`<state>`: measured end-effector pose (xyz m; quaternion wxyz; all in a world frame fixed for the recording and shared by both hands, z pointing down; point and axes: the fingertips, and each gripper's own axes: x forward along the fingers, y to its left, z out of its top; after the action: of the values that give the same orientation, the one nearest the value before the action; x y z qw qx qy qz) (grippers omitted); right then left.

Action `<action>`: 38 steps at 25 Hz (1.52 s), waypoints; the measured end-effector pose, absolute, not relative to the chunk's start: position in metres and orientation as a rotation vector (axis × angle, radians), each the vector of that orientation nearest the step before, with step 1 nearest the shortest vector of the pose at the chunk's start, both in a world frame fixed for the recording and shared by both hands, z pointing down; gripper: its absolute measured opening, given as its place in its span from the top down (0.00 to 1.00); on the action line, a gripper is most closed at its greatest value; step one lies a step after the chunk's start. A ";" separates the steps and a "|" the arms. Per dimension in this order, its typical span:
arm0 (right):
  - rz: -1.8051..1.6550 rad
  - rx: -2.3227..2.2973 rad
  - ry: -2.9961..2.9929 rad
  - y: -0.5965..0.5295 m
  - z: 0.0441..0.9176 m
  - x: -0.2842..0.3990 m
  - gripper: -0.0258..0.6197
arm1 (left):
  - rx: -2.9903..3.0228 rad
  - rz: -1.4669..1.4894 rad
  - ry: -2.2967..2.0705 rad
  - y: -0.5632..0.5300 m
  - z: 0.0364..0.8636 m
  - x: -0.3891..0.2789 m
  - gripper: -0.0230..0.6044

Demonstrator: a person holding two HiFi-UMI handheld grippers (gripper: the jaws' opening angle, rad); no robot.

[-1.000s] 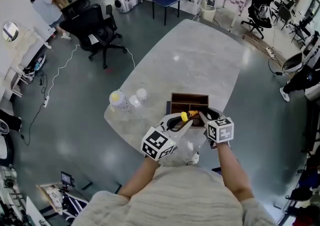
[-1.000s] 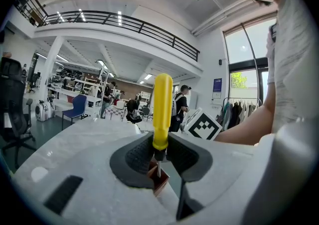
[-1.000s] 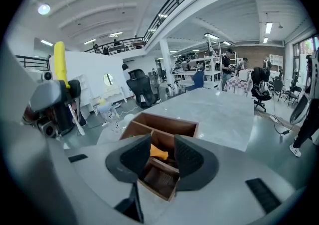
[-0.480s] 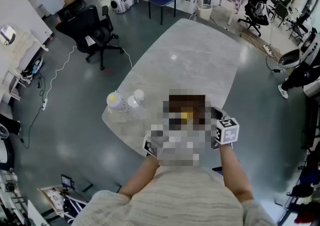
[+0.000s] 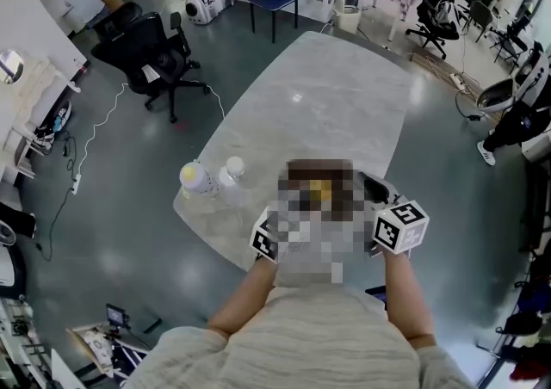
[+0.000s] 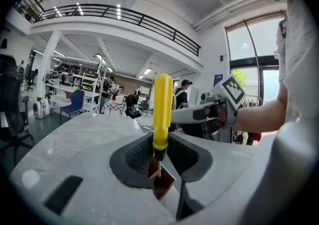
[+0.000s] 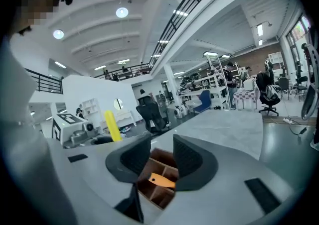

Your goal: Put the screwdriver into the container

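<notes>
In the left gripper view my left gripper point(image 6: 160, 144) is shut on a screwdriver's yellow handle point(image 6: 162, 107). The handle stands upright, its dark shaft pointing down over the brown wooden container point(image 6: 160, 181). My right gripper point(image 7: 162, 152) stands open with nothing between its pads. Beyond its jaws lies the container point(image 7: 155, 159), divided into compartments, with an orange object point(image 7: 162, 180) inside. The screwdriver point(image 7: 111, 125) shows at that view's left. In the head view a mosaic patch hides the jaws and the container; only the marker cubes point(image 5: 265, 241) point(image 5: 400, 225) show.
The container sits near the front edge of a grey marble table point(image 5: 336, 108). Two bottles point(image 5: 194, 176) point(image 5: 228, 174) stand at the table's left front corner. Office chairs point(image 5: 142, 47) and other furniture stand on the floor beyond.
The right gripper's marker cube has risen toward the camera and shifted right. The left gripper has edged slightly forward, and the screwdriver's yellow handle has moved a little toward the container.
</notes>
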<state>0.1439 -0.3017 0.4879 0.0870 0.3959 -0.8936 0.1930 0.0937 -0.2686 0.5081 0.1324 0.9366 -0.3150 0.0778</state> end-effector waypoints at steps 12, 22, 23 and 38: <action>0.346 0.734 -2.895 -0.272 0.422 0.087 0.78 | 2.719 0.242 -0.905 -0.282 0.505 0.095 0.82; 0.247 0.683 -2.806 -0.277 0.433 0.072 0.78 | 2.741 0.258 -0.849 -0.283 0.501 0.106 0.82; 0.235 0.684 -2.801 -0.276 0.434 0.071 0.78 | 2.744 0.261 -0.844 -0.282 0.502 0.106 0.82; 0.204 0.701 -2.778 -0.274 0.437 0.078 0.85 | 2.803 0.290 -0.842 -0.275 0.506 0.113 0.82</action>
<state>0.0780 -0.2736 0.4372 0.1344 0.2417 -0.9584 0.0703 0.1126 -0.2747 0.5058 0.1000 0.9482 -0.2850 0.0983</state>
